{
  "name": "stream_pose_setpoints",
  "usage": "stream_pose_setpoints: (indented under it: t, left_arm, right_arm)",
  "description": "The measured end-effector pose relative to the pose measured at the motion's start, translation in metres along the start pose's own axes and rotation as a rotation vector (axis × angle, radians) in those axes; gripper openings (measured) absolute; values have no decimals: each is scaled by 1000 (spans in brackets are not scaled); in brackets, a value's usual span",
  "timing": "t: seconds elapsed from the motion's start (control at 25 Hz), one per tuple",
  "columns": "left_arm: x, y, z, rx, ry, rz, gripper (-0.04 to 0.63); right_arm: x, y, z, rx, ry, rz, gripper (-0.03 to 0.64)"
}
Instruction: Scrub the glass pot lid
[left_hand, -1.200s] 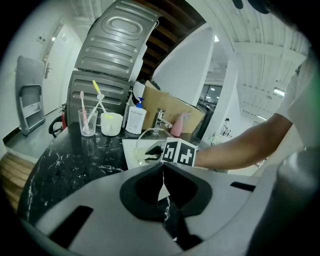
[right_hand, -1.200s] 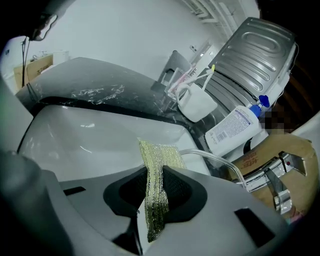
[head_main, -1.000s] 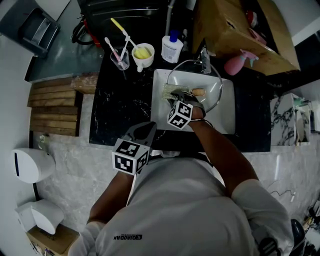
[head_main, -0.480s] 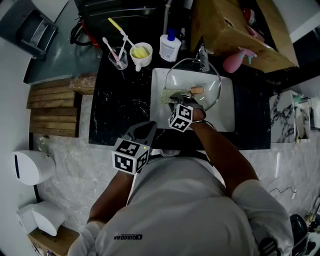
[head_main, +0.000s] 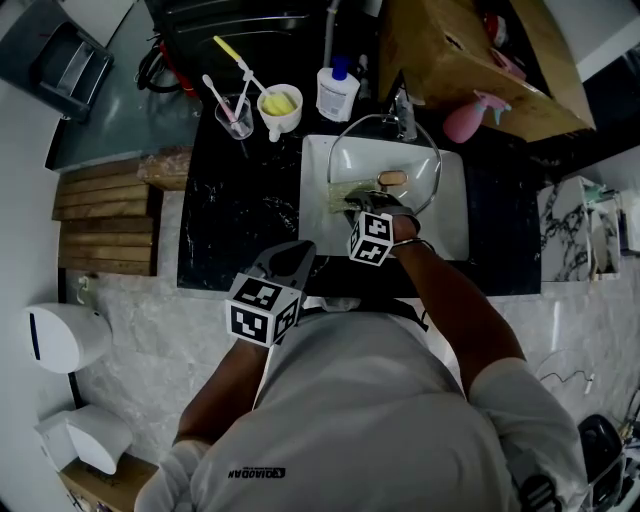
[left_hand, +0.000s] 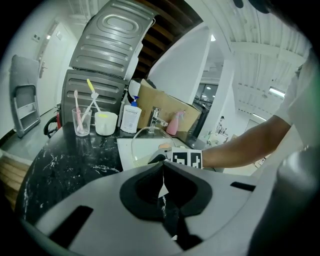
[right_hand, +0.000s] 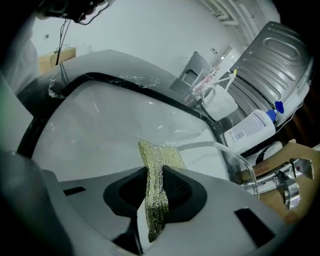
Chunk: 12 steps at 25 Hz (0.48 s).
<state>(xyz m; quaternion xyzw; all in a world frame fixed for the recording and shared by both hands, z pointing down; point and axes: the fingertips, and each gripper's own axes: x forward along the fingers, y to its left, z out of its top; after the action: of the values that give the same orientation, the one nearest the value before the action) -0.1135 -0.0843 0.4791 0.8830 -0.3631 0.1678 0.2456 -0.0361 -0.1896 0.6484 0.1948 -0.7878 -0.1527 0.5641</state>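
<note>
The right gripper's (right_hand: 151, 174) jaws are pinching a gold mesh scrub pad (right_hand: 159, 156), whose free end is sticking out past the tips, just beside the clear rim of the glass pot lid (right_hand: 235, 152). In the head view, at upper centre, the lid is sitting in the white sink (head_main: 452, 232) with its wooden knob (head_main: 392, 179) showing. The left gripper's (left_hand: 162, 167) jaws are pressing together on nothing; it is hovering at the black counter's (head_main: 235, 230) near edge, left of centre, well apart from the lid. A soap bottle (head_main: 335, 92) and a white mug (head_main: 280, 108) are standing above the sink in the frame.
</note>
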Motion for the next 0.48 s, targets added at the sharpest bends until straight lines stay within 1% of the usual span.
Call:
stream_pose_setpoints:
  t: [0.08, 0.2, 0.4, 0.48]
  left_arm:
    - [0, -3, -2, 3, 19, -11, 15]
    - [6, -3, -4, 9, 21, -17, 15]
    - [19, -11, 0, -33, 28, -52, 15]
    - [25, -14, 4, -35, 25, -57, 15]
  right_arm:
    - [-2, 3, -4, -32, 3, 10, 98]
    - [-5, 7, -13, -72, 6, 21, 98]
    - [-10, 12, -28, -107, 8, 38, 98]
    - [-13, 13, -32, -107, 4, 47, 98]
